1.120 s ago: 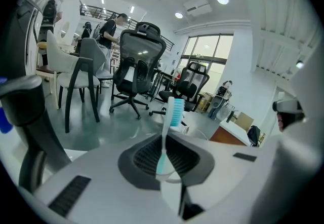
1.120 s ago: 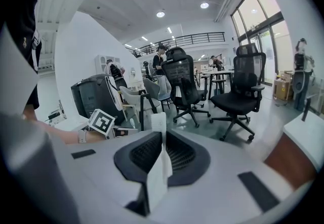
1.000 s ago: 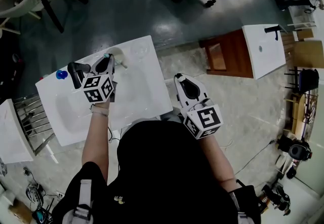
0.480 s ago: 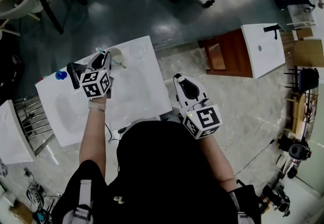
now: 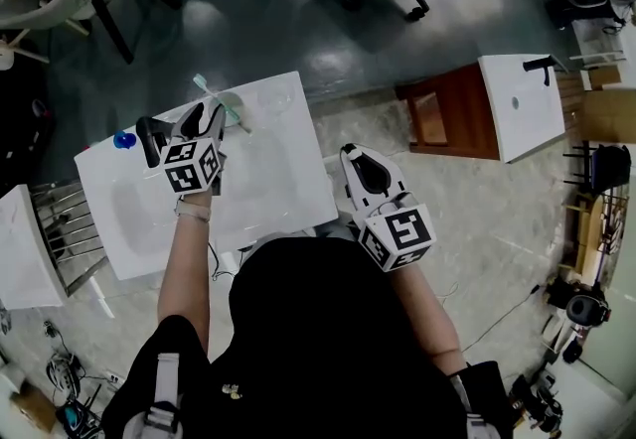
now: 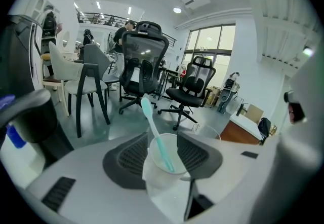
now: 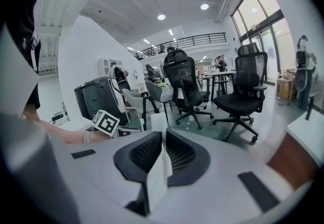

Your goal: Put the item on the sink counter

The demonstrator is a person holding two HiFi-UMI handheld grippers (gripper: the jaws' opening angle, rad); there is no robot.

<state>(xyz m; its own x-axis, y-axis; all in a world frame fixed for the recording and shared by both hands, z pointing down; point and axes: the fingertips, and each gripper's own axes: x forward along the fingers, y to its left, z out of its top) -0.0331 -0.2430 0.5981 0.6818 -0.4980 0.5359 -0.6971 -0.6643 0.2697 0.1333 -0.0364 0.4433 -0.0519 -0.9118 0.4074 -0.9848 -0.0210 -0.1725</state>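
My left gripper [image 5: 211, 119] is out over the far edge of the white sink desk [image 5: 288, 174], and its jaws are opening right now. The translucent cup [image 6: 163, 167] stands upright between them, set on the desk, with the pads drawn just off its sides. The turquoise toothbrush [image 6: 152, 121] leans inside the cup, its head poking up and away over the rim. The cup sits at the back of the desk, just beside the black faucet [image 5: 149, 139], which is on my left. A small blue thing [image 5: 123, 140] lies past the faucet near the desk's corner. A clear glass [image 6: 206, 132] stands just behind the cup to the right. My right gripper [image 5: 360, 164] hangs off the desk's right edge, well apart from the cup, with its jaws pressed together. A thin white sliver shows along the seam between its pads, and I can't tell what it is.
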